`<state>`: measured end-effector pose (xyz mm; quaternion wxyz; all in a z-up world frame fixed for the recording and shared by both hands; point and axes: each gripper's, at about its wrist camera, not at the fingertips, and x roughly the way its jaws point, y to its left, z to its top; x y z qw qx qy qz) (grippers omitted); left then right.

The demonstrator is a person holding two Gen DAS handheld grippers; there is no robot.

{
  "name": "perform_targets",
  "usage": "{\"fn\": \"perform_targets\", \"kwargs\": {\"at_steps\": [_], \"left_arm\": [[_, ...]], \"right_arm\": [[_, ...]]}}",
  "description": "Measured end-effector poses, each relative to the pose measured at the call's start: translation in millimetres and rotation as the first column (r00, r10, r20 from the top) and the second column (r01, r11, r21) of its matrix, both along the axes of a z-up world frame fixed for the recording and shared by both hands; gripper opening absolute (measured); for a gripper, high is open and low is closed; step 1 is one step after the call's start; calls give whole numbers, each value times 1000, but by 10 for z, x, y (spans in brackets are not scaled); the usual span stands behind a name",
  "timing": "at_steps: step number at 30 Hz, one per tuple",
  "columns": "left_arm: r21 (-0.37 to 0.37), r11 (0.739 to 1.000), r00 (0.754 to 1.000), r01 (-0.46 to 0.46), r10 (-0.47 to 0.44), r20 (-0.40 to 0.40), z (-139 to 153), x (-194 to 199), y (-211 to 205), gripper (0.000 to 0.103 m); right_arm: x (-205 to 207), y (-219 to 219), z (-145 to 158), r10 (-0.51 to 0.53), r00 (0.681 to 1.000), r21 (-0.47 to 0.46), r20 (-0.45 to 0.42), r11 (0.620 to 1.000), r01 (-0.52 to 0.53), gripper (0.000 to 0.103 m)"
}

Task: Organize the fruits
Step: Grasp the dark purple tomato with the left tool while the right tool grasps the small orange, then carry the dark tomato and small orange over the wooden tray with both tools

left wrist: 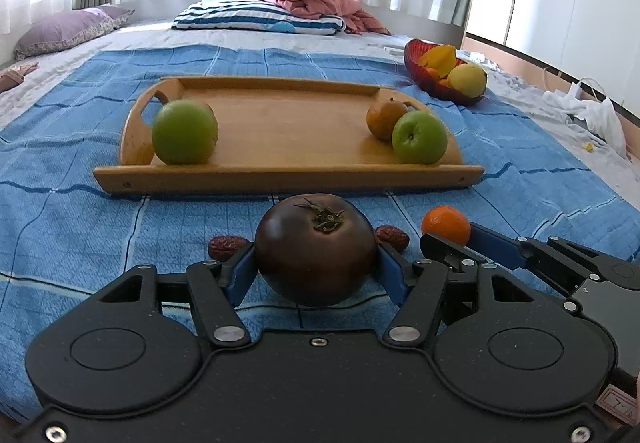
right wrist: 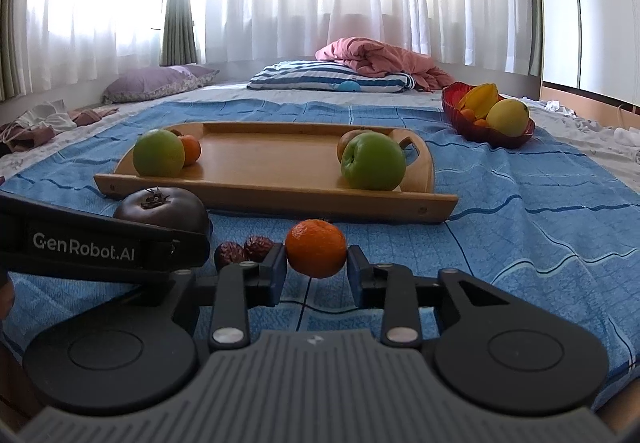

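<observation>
My left gripper (left wrist: pixel 316 263) is shut on a dark purple tomato (left wrist: pixel 316 249) that rests on the blue blanket. My right gripper (right wrist: pixel 316 269) has its fingers on both sides of a small orange (right wrist: pixel 316 253), the left pad touching and the right with a slight gap. Two red dates (right wrist: pixel 244 251) lie between the tomato and the orange. The wooden tray (left wrist: pixel 280 175) ahead holds a green apple (left wrist: pixel 185 132) at left, a small orange (right wrist: pixel 190 149) behind it, and a green apple (left wrist: pixel 419 137) with a brown fruit (left wrist: pixel 386 118) at right.
A red bowl (right wrist: pixel 486 133) with yellow fruit and small oranges stands at the back right. Folded bedding (right wrist: pixel 332 81), a pink quilt and a purple pillow (right wrist: pixel 156 83) lie further back. Loose clothes lie at the bed's left and right edges.
</observation>
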<state>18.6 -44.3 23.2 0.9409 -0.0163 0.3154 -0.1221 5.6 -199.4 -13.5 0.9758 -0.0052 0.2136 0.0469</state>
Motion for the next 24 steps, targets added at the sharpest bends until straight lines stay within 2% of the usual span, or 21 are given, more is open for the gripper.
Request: {"fn": "perform_targets", "kwargs": {"at_steps": [11, 16, 24], "left_arm": [[-6, 1000, 999, -17, 17, 46, 244, 105, 35, 62], [19, 999, 997, -32, 31, 65, 325, 192, 40, 61], [-18, 998, 996, -66, 67, 64, 457, 373, 186, 61]], "right_arm": [[114, -49, 204, -33, 999, 39, 32, 999, 32, 37], [220, -100, 329, -52, 997, 59, 52, 997, 49, 37], [385, -197, 442, -56, 998, 91, 38, 994, 52, 37]]}}
